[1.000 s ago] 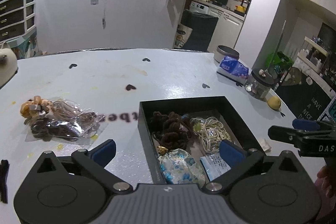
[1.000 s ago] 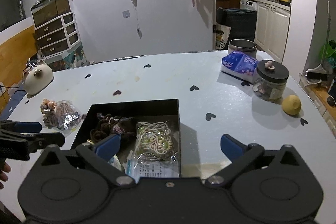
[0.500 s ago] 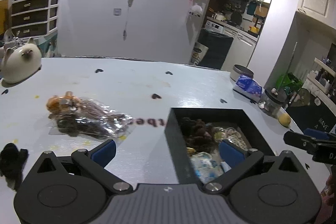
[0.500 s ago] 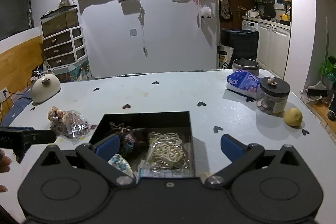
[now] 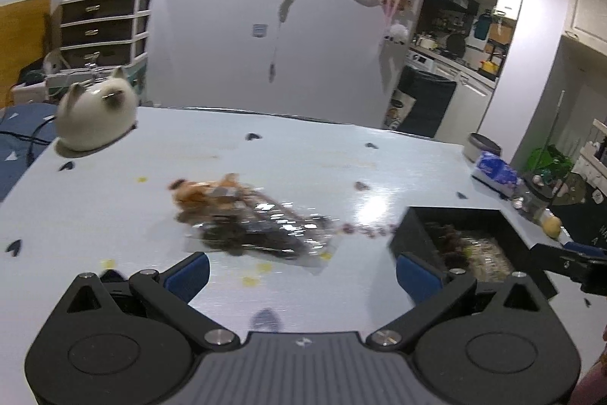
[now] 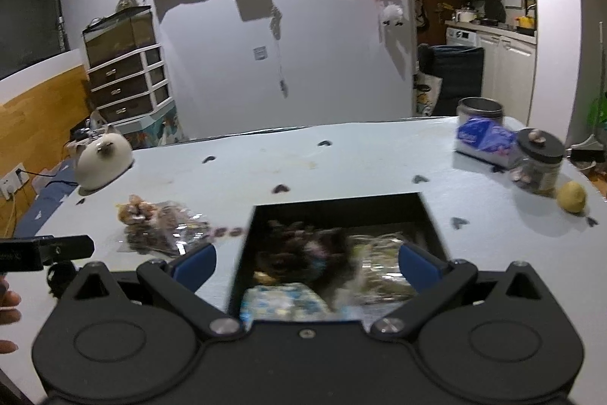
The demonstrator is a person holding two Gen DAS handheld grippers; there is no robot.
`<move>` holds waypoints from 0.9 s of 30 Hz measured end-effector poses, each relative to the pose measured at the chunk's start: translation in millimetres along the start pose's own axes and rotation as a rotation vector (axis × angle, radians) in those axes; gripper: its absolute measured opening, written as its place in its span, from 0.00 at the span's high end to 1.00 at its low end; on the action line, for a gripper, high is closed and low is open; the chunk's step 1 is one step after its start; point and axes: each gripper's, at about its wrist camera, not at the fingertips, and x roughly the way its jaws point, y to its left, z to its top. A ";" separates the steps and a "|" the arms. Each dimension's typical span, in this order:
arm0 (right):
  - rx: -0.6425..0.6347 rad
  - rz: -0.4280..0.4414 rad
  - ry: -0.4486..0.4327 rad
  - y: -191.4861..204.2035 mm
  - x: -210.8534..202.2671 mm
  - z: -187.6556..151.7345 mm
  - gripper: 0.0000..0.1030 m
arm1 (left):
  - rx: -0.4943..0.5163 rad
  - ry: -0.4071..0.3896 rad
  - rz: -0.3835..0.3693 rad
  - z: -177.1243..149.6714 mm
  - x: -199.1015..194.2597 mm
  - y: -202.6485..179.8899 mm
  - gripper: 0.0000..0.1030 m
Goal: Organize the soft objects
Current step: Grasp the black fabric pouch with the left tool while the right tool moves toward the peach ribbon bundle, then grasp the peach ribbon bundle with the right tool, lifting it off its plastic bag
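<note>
A clear plastic bag of brown and orange hair ties [image 5: 246, 219] lies on the white table, just ahead of my left gripper [image 5: 303, 272], which is open and empty. The same bag [image 6: 159, 222] shows left of the black box [image 6: 337, 211] in the right wrist view. The box holds dark scrunchies [image 6: 303, 253], pale cords in plastic [image 6: 383, 260] and a floral pouch [image 6: 284, 302]. My right gripper [image 6: 307, 262] hangs open over the box's near edge, holding nothing. In the left wrist view the box [image 5: 411, 226] sits at the right. A small black hair tie [image 6: 60, 276] lies near the table's left front.
A cream cat-shaped pot [image 6: 102, 158] stands at the far left of the table. At the far right are a metal tin [image 6: 480, 109], a tissue pack [image 6: 485, 139], a dark-lidded jar [image 6: 538, 162] and a lemon [image 6: 573, 196]. Dark heart marks dot the tabletop.
My left gripper has swung left, so the bag of hair ties now sits between its fingers and the box has slid to the right. The right gripper stayed over the box.
</note>
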 end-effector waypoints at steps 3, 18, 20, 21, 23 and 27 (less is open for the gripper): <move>-0.021 0.004 0.003 22.6 7.8 0.7 0.00 | -0.005 0.010 0.029 0.1 -1.1 25.5 0.00; -0.018 0.026 0.014 109.8 57.4 15.1 0.00 | -0.059 0.169 0.126 -1.4 23.6 130.1 0.00; -0.022 0.046 0.018 121.3 66.9 19.0 0.00 | -0.073 0.211 0.129 -1.4 30.2 141.5 0.00; -0.025 0.055 0.023 127.1 72.0 21.2 0.00 | -0.081 0.234 0.129 -1.8 33.1 146.4 0.02; -0.029 0.074 0.040 138.8 83.5 26.2 0.00 | -0.092 0.271 0.127 -4.1 38.9 155.5 0.09; -0.009 0.154 0.091 162.8 108.6 37.9 0.00 | -0.092 0.331 0.101 -7.9 48.2 165.0 0.26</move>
